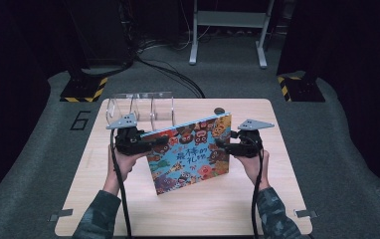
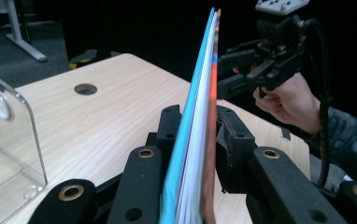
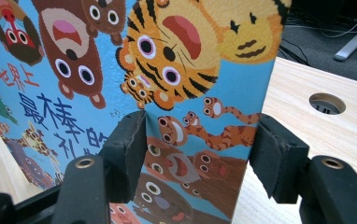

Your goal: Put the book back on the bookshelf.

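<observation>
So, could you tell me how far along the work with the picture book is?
Done: the picture book is up on its lower edge. In hand: the left gripper clamps one side edge, the right gripper reaches the other. Left: probably slotting it into the clear rack behind it.

Evenly lit tabletop, dark surroundings, soft focus.

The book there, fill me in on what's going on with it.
A person holds a picture book upright above the table, a gripper in each hand. The left gripper is clamped on one edge. The right gripper straddles the opposite edge, one jaw on the cover. A clear rack stands behind.
</observation>
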### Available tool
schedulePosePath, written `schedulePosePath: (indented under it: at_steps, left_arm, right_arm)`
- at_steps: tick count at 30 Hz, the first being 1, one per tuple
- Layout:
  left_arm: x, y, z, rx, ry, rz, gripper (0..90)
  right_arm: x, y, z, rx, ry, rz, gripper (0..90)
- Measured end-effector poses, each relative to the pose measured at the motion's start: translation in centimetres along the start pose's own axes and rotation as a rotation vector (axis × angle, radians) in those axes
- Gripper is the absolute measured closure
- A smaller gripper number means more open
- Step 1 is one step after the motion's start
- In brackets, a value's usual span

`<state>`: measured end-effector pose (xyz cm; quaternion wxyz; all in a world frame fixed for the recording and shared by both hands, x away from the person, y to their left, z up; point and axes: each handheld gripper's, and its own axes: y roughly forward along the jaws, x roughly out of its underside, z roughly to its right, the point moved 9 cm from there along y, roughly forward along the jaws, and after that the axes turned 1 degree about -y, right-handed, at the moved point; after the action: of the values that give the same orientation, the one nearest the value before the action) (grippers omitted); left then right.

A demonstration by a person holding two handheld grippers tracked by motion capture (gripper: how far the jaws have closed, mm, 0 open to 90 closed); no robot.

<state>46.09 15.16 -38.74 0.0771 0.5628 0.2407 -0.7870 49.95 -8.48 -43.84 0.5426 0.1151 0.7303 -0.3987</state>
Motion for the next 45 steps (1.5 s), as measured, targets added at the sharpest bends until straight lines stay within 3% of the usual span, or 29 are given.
schedulePosePath:
  at_steps: [7,9,13,20,25,28,31,34,37,41,45]
  left_arm:
    - [0.0,0.0,0.2,-0.005,0.019,-0.020,73.7]
    - [0.1,0.1,0.5,0.011,0.038,-0.038,70.5]
    - [0.1,0.2,0.6,-0.019,0.075,-0.068,74.1]
    - [0.2,0.1,1.0,0.003,0.058,-0.057,77.7]
    - [0.4,-0.2,1.2,0.015,0.047,-0.055,79.8]
    - [0.3,-0.3,1.3,0.012,0.041,-0.050,80.2]
    - [0.0,-0.5,1.5,-0.004,0.049,-0.051,80.6]
    - [-0.4,-0.8,1.5,-0.017,0.040,-0.049,80.7]
    - [-1.0,-1.1,1.5,-0.026,0.036,-0.053,80.7]
    - [-1.7,-1.5,1.5,-0.042,0.035,-0.056,80.7]
    - [-2.3,-1.9,1.4,-0.059,0.046,-0.066,80.7]
  right_arm:
    - [0.0,0.0,-0.1,0.002,-0.003,-0.003,39.3]
    - [-0.1,0.0,-0.1,0.002,-0.002,-0.002,39.2]
    - [-0.2,0.2,-0.2,0.005,-0.011,-0.007,38.8]
    - [-0.2,0.3,-0.2,0.005,-0.006,-0.005,36.7]
    - [0.9,-0.4,0.6,-0.013,0.058,-0.014,23.0]
    - [2.6,-1.0,1.7,0.005,0.107,-0.014,15.9]
    - [5.4,-1.2,3.2,0.038,0.158,-0.053,16.0]
    - [8.3,-1.5,4.8,0.063,0.245,-0.082,16.8]
    - [10.1,-1.6,5.9,0.075,0.321,-0.088,17.7]
    - [11.8,-1.5,6.6,0.090,0.358,-0.110,18.4]
    - [12.2,-1.6,6.9,0.095,0.371,-0.108,18.9]
